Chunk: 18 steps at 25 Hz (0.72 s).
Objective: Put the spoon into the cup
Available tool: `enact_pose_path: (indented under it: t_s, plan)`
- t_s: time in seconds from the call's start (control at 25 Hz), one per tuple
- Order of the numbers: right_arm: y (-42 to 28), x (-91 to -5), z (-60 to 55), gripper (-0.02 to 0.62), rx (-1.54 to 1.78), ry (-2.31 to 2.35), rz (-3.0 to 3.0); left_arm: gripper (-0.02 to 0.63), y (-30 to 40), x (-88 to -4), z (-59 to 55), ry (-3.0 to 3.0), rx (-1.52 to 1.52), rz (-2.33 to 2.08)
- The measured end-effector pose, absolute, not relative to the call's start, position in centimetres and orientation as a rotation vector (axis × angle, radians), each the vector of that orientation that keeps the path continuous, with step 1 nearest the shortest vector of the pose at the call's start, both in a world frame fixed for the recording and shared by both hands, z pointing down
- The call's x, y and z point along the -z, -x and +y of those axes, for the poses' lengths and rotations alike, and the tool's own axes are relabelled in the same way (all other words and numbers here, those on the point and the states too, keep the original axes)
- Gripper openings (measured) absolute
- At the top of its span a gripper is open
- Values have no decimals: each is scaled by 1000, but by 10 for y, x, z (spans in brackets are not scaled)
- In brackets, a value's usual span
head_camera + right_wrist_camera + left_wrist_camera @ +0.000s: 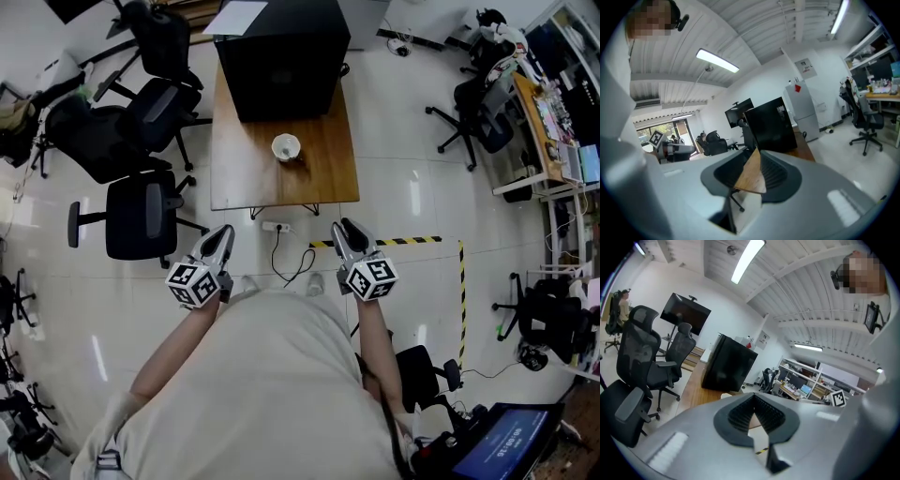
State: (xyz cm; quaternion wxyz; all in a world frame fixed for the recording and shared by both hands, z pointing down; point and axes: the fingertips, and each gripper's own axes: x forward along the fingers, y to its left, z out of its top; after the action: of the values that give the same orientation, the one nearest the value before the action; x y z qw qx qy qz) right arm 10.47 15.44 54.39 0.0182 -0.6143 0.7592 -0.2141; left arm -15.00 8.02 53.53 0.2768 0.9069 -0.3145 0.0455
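Note:
A white cup (286, 147) stands near the middle of the wooden table (240, 173); its rim also shows just over the left gripper's jaws as the cup (725, 395). I cannot make out a spoon; only a small dark mark lies by the cup's right side. Both grippers hover over the floor, short of the table's near edge. My left gripper (222, 241) (753, 397) has its tips together and holds nothing. My right gripper (345, 232) (758, 152) shows a narrow wedge of gap between its pads, with nothing in it.
A large black box (281, 56) fills the table's far end. Black office chairs (141, 217) crowd the left side, and another chair (473, 112) stands at the right. A power strip (275, 226) with a cable and yellow-black floor tape (412, 241) lie before the table.

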Motion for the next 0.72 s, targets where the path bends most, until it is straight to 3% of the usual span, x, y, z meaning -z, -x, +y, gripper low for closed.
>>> enact_pose_path:
  t_s: [0.72]
  plan:
    - [-118,-561,180,63,681,1928,2453,5,134,-542,120,-2386,-79,-826]
